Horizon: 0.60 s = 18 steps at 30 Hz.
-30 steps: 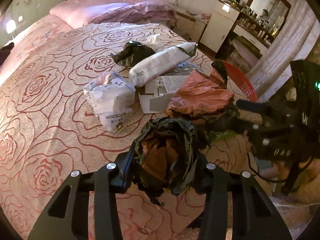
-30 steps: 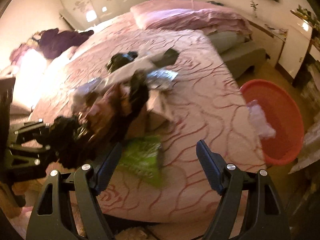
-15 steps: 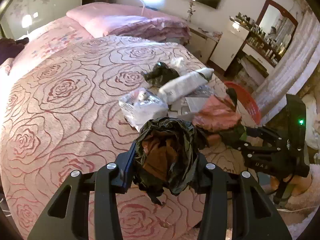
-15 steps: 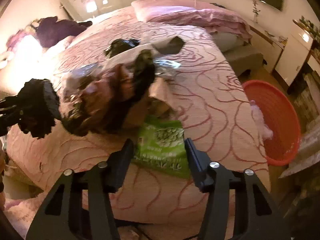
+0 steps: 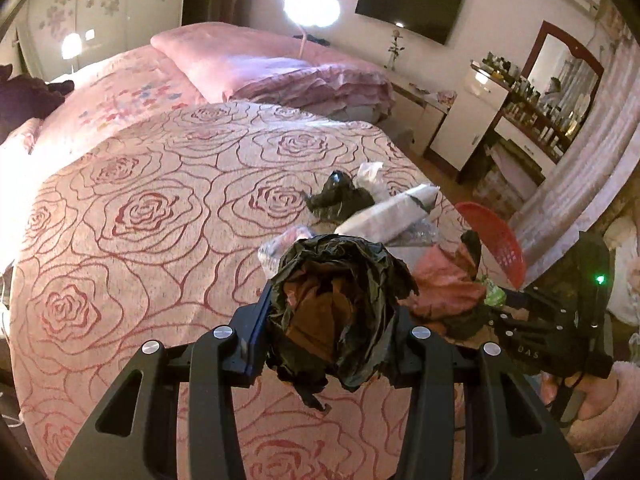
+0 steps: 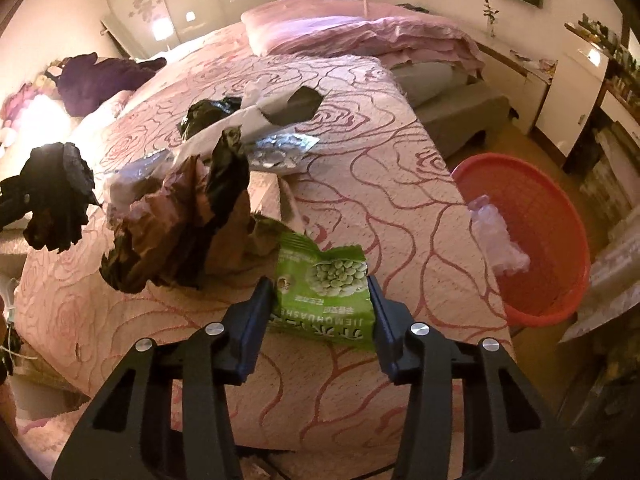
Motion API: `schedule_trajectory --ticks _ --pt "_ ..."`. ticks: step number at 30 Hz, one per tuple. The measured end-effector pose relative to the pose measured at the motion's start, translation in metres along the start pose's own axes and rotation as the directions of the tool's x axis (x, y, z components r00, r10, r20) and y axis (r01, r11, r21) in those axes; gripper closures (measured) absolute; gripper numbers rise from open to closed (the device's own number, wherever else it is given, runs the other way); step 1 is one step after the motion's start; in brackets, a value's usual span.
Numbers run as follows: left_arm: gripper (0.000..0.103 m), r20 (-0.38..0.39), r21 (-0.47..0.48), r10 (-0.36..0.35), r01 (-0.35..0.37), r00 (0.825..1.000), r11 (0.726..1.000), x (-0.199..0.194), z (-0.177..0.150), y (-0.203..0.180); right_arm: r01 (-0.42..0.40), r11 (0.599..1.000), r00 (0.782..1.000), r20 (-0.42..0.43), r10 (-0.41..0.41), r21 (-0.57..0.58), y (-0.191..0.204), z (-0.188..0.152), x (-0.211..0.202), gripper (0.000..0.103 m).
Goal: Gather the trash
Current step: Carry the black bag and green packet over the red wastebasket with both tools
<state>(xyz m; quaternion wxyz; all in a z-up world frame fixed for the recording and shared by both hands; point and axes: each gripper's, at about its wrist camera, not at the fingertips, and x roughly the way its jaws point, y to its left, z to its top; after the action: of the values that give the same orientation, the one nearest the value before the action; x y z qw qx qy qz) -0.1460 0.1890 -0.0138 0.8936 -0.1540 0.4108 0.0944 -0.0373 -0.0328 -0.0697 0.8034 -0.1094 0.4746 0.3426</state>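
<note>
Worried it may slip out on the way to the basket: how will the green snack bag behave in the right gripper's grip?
The green snack bag looks like thin glossy film, so probably slippery and very light. It is creased and flat, likely empty and floppy; the part beyond the right gripper may droop or flap. Held across its width, it should probably stay put.

Left gripper (image 5: 334, 320) clamps a black bag (image 5: 340, 312) above the bed's (image 5: 140, 220) near edge.

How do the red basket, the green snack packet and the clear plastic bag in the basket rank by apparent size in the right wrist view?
1. red basket
2. green snack packet, enlarged by nearness to the camera
3. clear plastic bag
</note>
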Motion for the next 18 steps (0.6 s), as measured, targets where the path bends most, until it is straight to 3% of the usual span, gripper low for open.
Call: schedule_trajectory --ticks 18 --pt "0.061 0.016 0.029 -0.003 0.002 1.0 1.0 0.009 0.024 -0.012 0.046 0.995 0.997 0.062 -0.051 0.084 -0.033 0.026 -0.008 0.058"
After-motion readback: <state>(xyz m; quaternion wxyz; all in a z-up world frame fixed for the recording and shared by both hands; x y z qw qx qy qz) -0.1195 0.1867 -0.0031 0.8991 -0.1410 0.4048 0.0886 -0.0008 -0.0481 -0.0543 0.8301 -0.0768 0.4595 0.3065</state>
